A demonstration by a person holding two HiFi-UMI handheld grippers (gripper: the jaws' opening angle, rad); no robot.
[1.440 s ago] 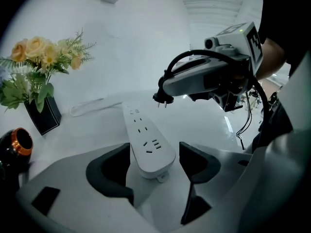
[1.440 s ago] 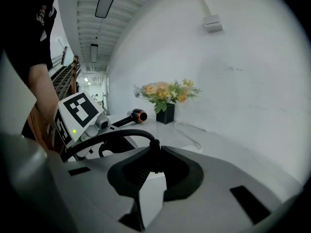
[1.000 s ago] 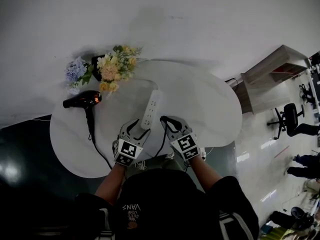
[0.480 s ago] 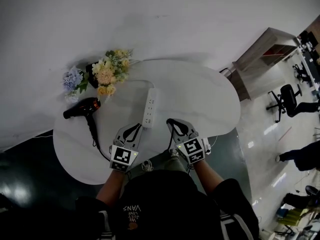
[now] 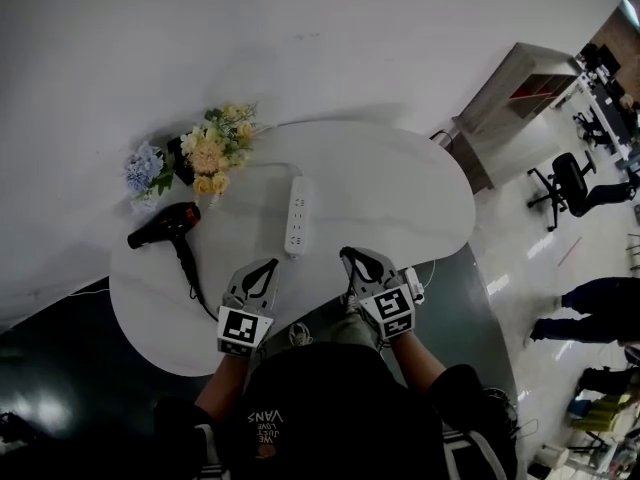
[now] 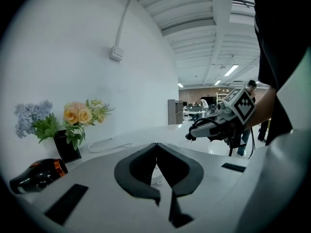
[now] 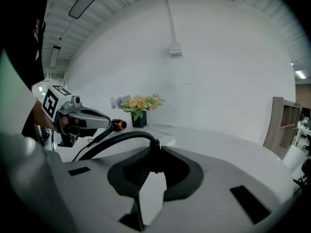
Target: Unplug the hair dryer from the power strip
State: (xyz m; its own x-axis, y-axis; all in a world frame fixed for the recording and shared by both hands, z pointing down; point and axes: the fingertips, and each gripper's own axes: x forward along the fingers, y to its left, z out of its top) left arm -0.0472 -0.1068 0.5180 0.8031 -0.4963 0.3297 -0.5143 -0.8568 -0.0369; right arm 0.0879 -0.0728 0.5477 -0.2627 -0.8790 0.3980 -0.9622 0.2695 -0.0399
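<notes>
Worktop point(image 5: 400, 188) against wall. Strip point(image 5: 297, 216) at centre, lying lengthwise away from the person. Dryer point(image 5: 165, 226) left of strip; flowers point(image 5: 210, 148) behind dryer at far rim. Left gripper point(image 5: 270, 265) near side of strip, right gripper point(image 5: 346, 256) to its right. Plug point(image 7: 154, 152) between right fingers, apart from strip. Cord point(image 5: 190, 278) runs from dryer to near edge. Shelf point(image 5: 510, 98) on floor, right of worktop

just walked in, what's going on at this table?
A person works two hand-held grippers over the white table. The right gripper is clamped on the hair dryer's black plug, which is out of the power strip and held clear of it. The left gripper is shut on nothing. The hair dryer lies at the table's left by the flowers.
</notes>
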